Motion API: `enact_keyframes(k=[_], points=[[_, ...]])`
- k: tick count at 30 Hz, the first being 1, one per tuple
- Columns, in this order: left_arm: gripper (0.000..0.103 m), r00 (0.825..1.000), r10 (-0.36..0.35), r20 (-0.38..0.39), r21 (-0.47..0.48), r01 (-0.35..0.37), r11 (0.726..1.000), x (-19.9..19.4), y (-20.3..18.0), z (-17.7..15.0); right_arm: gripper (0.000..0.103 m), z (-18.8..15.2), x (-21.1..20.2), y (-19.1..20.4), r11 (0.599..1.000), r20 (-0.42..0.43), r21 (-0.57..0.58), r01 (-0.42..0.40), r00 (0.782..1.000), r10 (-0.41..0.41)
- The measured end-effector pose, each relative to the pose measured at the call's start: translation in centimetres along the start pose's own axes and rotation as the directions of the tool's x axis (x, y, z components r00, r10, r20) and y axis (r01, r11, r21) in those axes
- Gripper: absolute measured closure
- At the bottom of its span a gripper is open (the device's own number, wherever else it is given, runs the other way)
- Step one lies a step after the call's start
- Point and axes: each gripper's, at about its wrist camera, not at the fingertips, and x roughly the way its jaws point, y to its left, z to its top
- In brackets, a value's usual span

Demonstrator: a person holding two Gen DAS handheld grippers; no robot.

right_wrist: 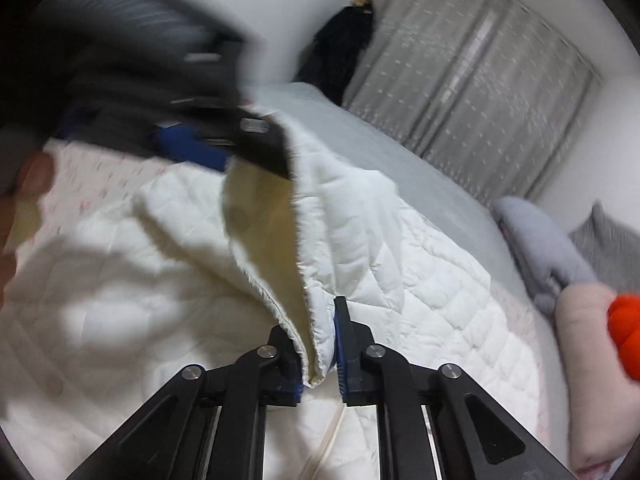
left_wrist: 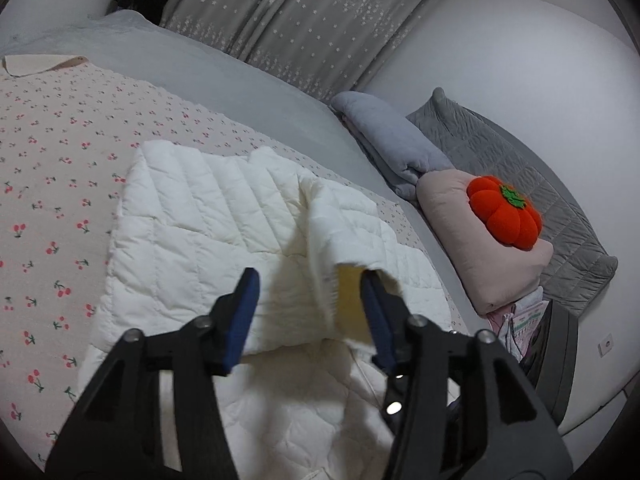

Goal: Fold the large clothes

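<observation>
One white quilted padded jacket (left_wrist: 192, 216) lies spread on the bed's cherry-print sheet (left_wrist: 52, 160), with a flap raised to show its pale yellow lining (right_wrist: 260, 216). The right claw (right_wrist: 320, 344) is clenched on the hem of that flap, cloth pinched between its blue pads. The left claw (left_wrist: 308, 312) stands released, its jaws apart around the flap's edge; whether the right-hand pad touches the cloth I cannot tell.

To fold well, I judge the right claw should carry the hem across in one smooth arc, keep the edge taut and lay it square on the jacket's body, while the left draws clear.

Beyond, at the far right, sit a rolled grey blanket (left_wrist: 396, 148), a folded pink quilt (left_wrist: 480, 248) and an orange pumpkin plush (left_wrist: 504, 212). The right wrist view is smeared by motion, and the jacket's near end is cut off behind the claws.
</observation>
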Motion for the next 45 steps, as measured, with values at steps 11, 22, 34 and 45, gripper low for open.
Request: enact_keyframes(k=[11, 22, 34, 45], points=[[0.042, 0.926, 0.373, -0.053, 0.064, -0.370, 0.927, 2.2, 3.6, -0.4, 0.085, -5.7, -0.7, -17.1, 0.664, 0.052, 0.728, -0.171, 0.979, 0.195], [0.042, 0.931, 0.364, -0.028, 0.100, -0.360, 0.928, 2.6, 3.2, -0.7, 0.086, -10.6, 3.1, -21.3, 0.300, 0.182, 0.913, -0.277, 0.934, 0.308], [0.042, 0.885, 0.452, -0.111, 0.305, -0.403, 0.863, 5.8, 2.1, -3.0, 0.095, -11.7, 1.4, -21.0, 0.487, -0.060, 0.872, -0.051, 0.976, 0.209], [0.033, 0.863, 0.494, -0.105, 0.329, -0.438, 0.836, 5.0, 1.2, -3.4, 0.076, -12.2, 2.3, -20.4, 0.539, -0.156, 0.842, -0.010, 0.952, 0.262]])
